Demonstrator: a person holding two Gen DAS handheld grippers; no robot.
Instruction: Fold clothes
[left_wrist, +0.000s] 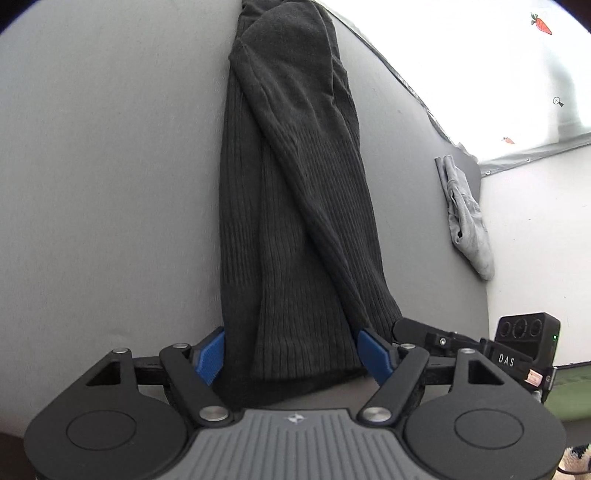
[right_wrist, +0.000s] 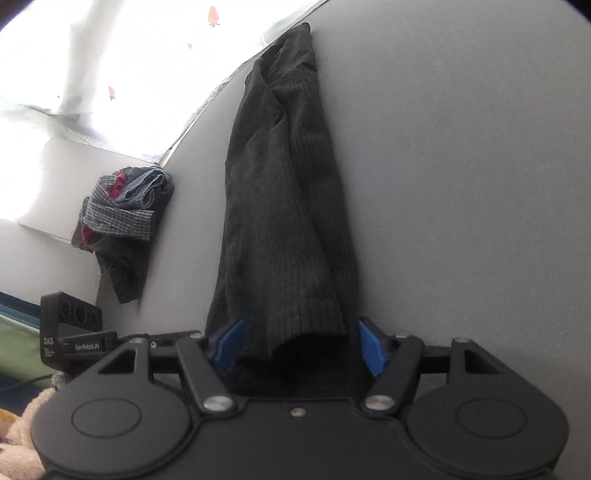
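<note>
A dark ribbed knit garment (left_wrist: 295, 206) lies stretched in a long bunched strip on the grey surface (left_wrist: 103, 184). My left gripper (left_wrist: 291, 354) is open, its blue pads on either side of the garment's near end. In the right wrist view the same garment (right_wrist: 284, 206) runs away from my right gripper (right_wrist: 301, 347), which is open with its blue pads astride a ribbed cuff end. Whether the pads touch the cloth I cannot tell. The other gripper's body (left_wrist: 524, 343) shows at the left wrist view's right edge.
A small grey garment (left_wrist: 465, 218) lies near the surface's right edge. A pile of checked and dark clothes (right_wrist: 122, 218) sits at the left edge in the right wrist view. A bright white sheet with small prints (left_wrist: 498, 74) lies beyond. A plush toy (right_wrist: 18, 435) is at the lower left.
</note>
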